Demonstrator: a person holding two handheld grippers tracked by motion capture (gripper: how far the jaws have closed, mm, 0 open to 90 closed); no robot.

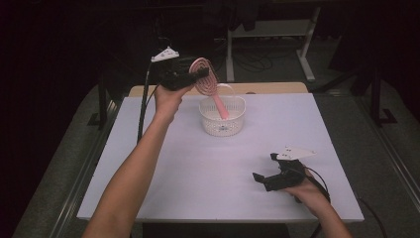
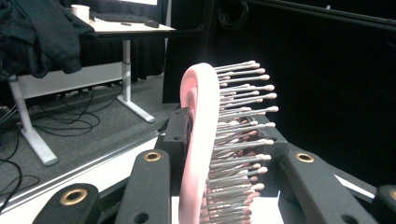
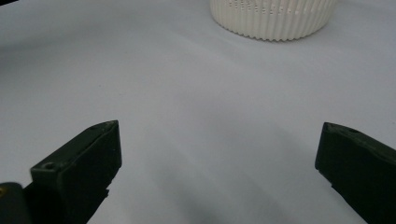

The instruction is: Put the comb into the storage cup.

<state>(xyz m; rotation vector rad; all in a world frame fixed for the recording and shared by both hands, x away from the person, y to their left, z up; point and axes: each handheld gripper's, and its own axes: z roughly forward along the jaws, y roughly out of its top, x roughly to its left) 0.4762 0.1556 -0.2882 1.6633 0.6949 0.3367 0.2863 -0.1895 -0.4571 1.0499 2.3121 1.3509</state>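
- The white table is the biggest thing here. The small white basket sits on it toward the far side.
- The pink hairbrush is up in the air over the basket. Its long handle points down and a bit right, and the tip goes inside the basket. Its round head is at the top, so the brush's long line runs slanted from upper left to lower right.
- The left gripper is squeezed tight on the brush head. In the left gripper view the head stands on its edge between the two black jaws, and the bristles stick out to the right.
- I think the brush is light and hard, made of smooth plastic, so it could slip or swing. The bristles bend, so the hard pink rim is the best place to grab.
- The right gripper rests low near the front right of the table. Its jaws are wide apart with nothing between them.
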